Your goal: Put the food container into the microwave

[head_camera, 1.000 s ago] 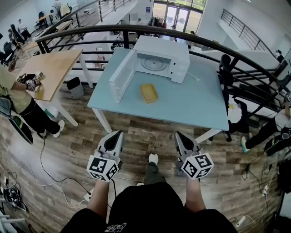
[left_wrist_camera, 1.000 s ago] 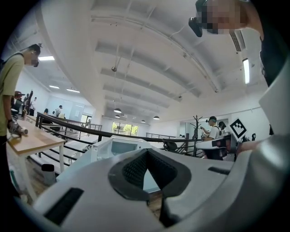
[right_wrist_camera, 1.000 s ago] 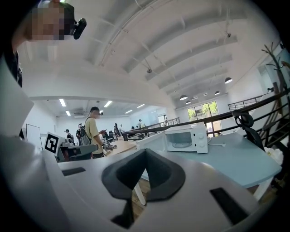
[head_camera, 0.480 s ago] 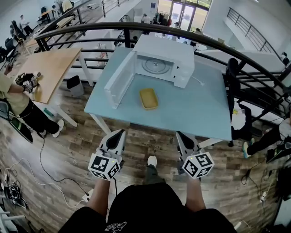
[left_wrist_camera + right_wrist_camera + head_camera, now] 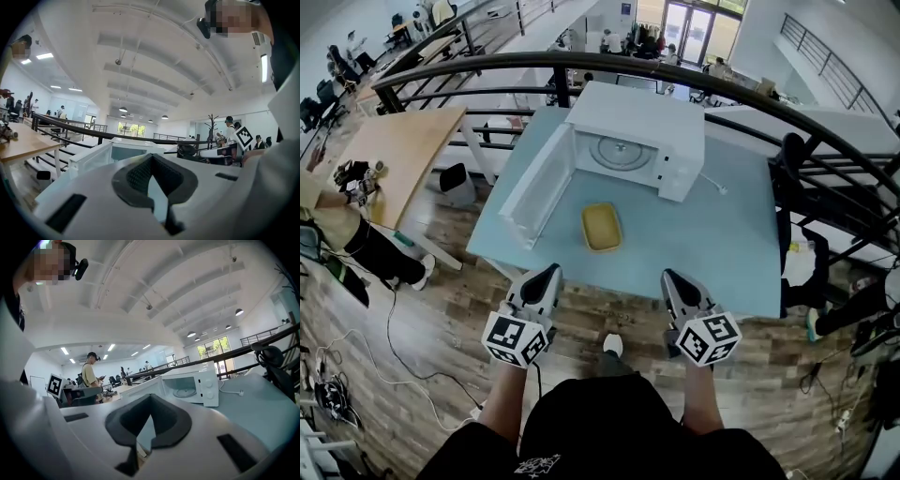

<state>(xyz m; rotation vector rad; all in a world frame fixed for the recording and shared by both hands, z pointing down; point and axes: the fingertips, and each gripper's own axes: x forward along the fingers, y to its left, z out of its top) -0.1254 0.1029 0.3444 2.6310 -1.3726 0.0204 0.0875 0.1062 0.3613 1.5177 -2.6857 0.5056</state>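
A yellow food container (image 5: 602,227) lies on the light blue table (image 5: 712,253), in front of the white microwave (image 5: 637,122). The microwave's door (image 5: 534,187) stands swung open to the left, and the glass turntable inside shows. My left gripper (image 5: 548,272) and right gripper (image 5: 670,277) are side by side over the wooden floor at the table's near edge, both shut and holding nothing. The container lies ahead, between the two. The left gripper view shows the left gripper (image 5: 151,157) pointing at the microwave (image 5: 117,150). From the right gripper (image 5: 150,397) the microwave (image 5: 192,383) is seen ahead on the right.
A black curved railing (image 5: 581,61) runs behind the table. To the left stand a wooden table (image 5: 389,150) and a seated person (image 5: 337,225). A black chair (image 5: 792,155) is at the table's right. Cables (image 5: 328,394) lie on the floor at the left.
The table, microwave and container have come nearer in the head view. Both grippers have moved forward together up to the table's near edge, still shut.
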